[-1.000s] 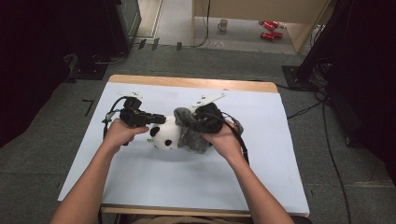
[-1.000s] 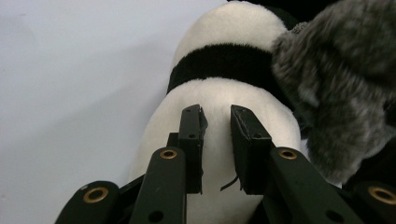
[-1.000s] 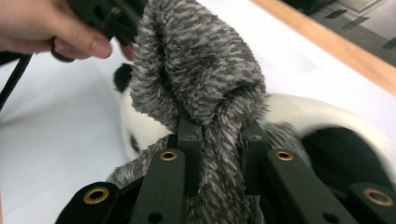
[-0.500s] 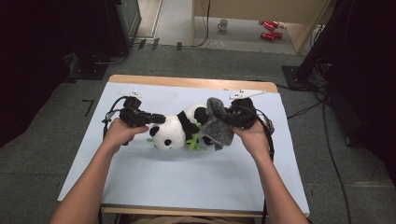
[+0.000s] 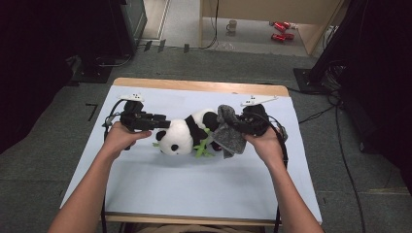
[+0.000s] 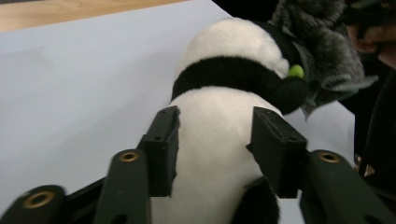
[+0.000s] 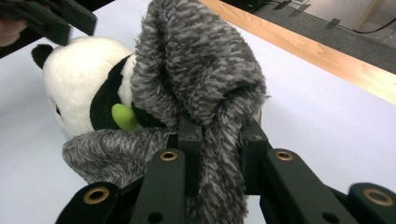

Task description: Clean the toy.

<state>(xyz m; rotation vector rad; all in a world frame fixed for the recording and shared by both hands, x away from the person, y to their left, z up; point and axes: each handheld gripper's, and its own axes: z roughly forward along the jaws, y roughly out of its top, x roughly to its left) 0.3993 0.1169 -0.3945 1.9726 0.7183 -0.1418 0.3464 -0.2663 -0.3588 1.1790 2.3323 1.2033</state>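
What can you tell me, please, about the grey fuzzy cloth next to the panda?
The grey fuzzy cloth looks like soft, mottled grey-and-white fleece, bunched and folded rather than flat. It lies at the plush panda's rear end, draped against its body, on the pale blue table cover. The right hand-held gripper is shut on a fold of it, lifting that part into a hump.
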